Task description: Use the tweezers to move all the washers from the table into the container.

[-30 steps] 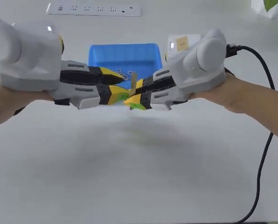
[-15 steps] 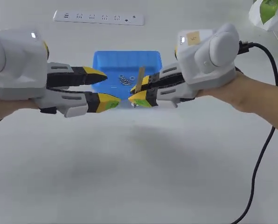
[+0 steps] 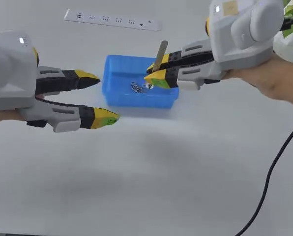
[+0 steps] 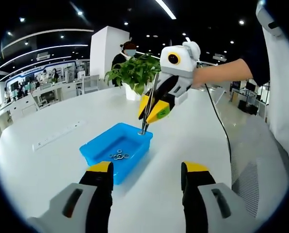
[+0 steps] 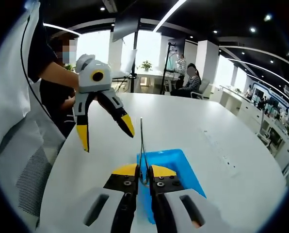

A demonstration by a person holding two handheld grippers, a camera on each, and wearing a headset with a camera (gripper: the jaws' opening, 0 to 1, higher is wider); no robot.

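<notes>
Open-plan office space with a potted plant [image 4: 135, 73] lies beyond the white desk [image 3: 151, 172], where a power strip [image 3: 112, 19] sits at the far edge and a black cable [image 3: 279, 157] trails down the right side. A second ago the two claws were pressed together over the desk on the near side of the blue container [image 3: 141, 102], both at the tweezers [image 3: 160, 53]. Now they are well apart. The left claw [image 3: 106, 97] has let go and hangs released, jaws spread wide, just left of the container and grasping nothing. The right claw [image 3: 156, 76] is clenched on the tweezers and has carried them farther, over the container's near right part, with the tips pointing down inside its walls. A small cluster of washers [image 3: 138, 87] already lies on the container floor, just beside the tweezer tips. Whether a washer is pinched in the tips at this instant is too small to tell. My reading is that the handover to the right claw is done and this is the drop-off step: the tips are over the right spot, so easing the squeeze on the tweezers should leave any held washer with the rest. The risk is a washer clinging to a tip or bouncing off the container's near wall onto the desk.
</notes>
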